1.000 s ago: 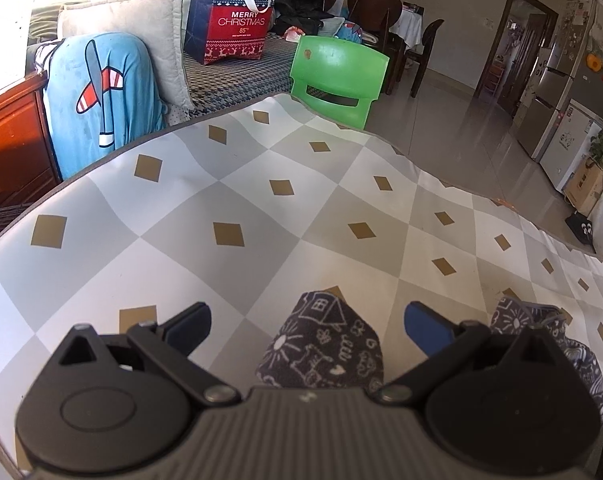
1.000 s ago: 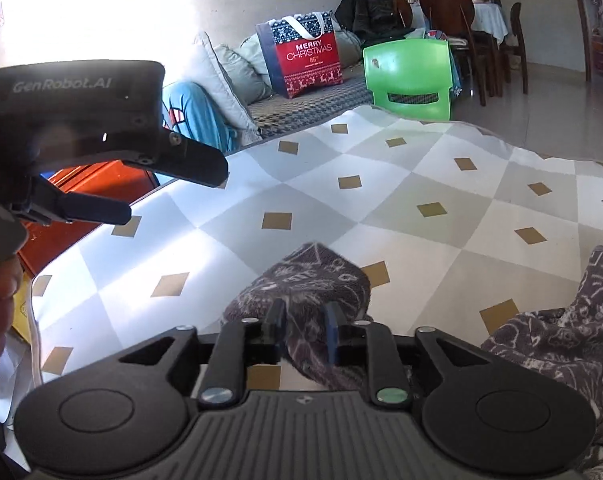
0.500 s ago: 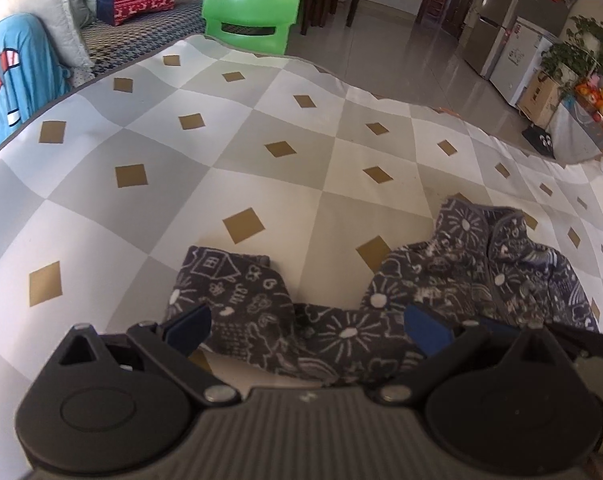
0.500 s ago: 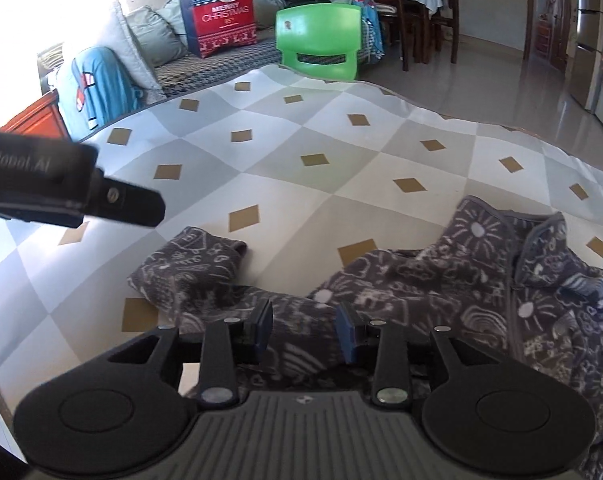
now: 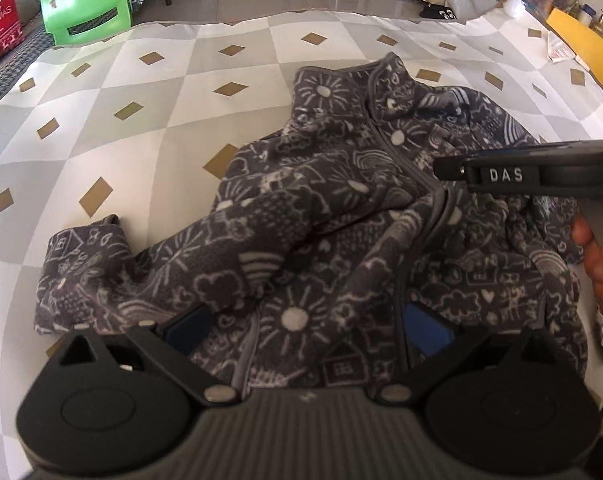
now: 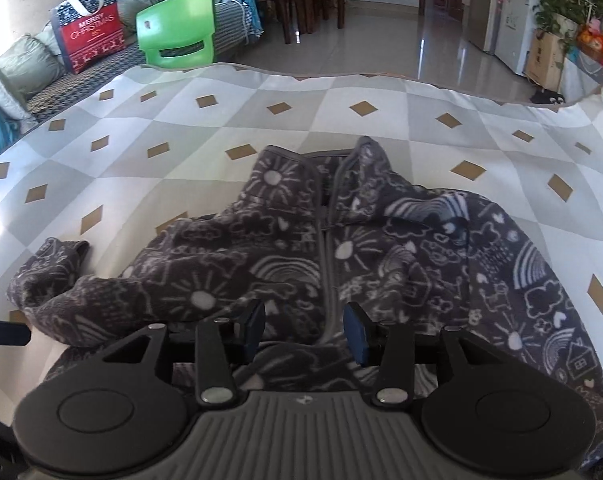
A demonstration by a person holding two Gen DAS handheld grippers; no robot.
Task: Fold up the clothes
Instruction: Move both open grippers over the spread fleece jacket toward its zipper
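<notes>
A dark grey fleece jacket [image 5: 321, 208] with white doodles lies crumpled, zip up, on the checked tablecloth [image 5: 141, 92]. One sleeve stretches left and ends in a bunched cuff [image 5: 85, 256]. My left gripper [image 5: 305, 322] hangs over the jacket's near hem, open, its blue pads [image 5: 187, 324] wide apart above the cloth. My right gripper [image 6: 303, 330] hovers over the jacket [image 6: 381, 248] with the zip running between its fingers. Its jaws are opening and the pads [image 6: 355, 334] press on nothing. The collar [image 6: 325, 168] points to the far side.
A green plastic chair [image 6: 177, 28], a red Christmas bag [image 6: 89, 32] and cushions stand beyond the table's far edge. A yellow board [image 5: 581, 52] lies at the right end. A person's fingers [image 5: 601, 264] hold the right tool at the left wrist view's right side.
Both grippers swung right, from the sleeve end to above the jacket's body. The right jaws, narrow around the sleeve a second ago, have widened; the sleeve now lies loose on the table.
</notes>
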